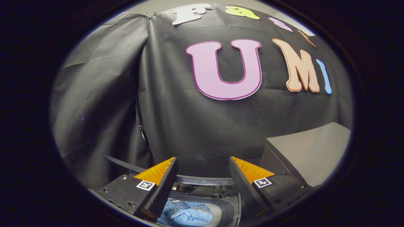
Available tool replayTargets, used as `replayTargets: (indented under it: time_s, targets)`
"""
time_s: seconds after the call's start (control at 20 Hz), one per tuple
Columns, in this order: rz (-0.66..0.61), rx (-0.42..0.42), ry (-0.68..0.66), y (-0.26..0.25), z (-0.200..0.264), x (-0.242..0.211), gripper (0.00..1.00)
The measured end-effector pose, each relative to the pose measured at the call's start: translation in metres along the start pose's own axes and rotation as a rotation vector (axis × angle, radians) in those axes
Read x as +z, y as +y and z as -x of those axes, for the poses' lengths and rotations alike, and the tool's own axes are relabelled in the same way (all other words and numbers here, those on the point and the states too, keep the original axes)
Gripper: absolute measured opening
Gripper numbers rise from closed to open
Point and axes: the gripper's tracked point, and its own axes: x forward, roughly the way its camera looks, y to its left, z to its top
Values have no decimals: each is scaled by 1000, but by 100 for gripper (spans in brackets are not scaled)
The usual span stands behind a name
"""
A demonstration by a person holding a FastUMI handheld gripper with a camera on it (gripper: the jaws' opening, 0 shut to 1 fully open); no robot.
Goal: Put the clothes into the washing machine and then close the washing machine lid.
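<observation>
Gripper: the gripper (202,164) points level at the booth wall, its two fingers (162,186) rising from 7 and 5 o'clock.
Jaws: spread wide, nothing between them, nothing touched by either tip.
Clothes: a light blue garment (189,216) lies crumpled low between the fingers, at 6 o'clock, below the level of the tips; its left edge is cut off by the left finger.
Washer: the garment sits inside the dark round opening of the washer (225,209); a curved metal rim (205,180) runs across just above it, spanning the gap between the fingers.
Lid: a dark slanted panel with a grey face (311,151) stands at 4 o'clock, just beyond the right finger; whether this is the raised lid or another part of the machine I cannot tell.
Opening: uncovered, the garment showing plainly from above.
Wall: black cloth (195,126) hangs straight ahead, beyond the tips, from 9 o'clock round to 3 o'clock.
Fold: a second cloth panel (98,104) at 9 o'clock overlaps the first, with a dark seam between them running down toward the left finger.
</observation>
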Motion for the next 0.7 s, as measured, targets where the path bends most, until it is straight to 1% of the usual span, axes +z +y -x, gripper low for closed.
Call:
replayTargets:
  time_s: [0.3, 0.7]
  targets:
    - [-53, 22, -48, 1, 0, 8, 97]
    - [-47, 23, -109, 1, 10, 17, 97]
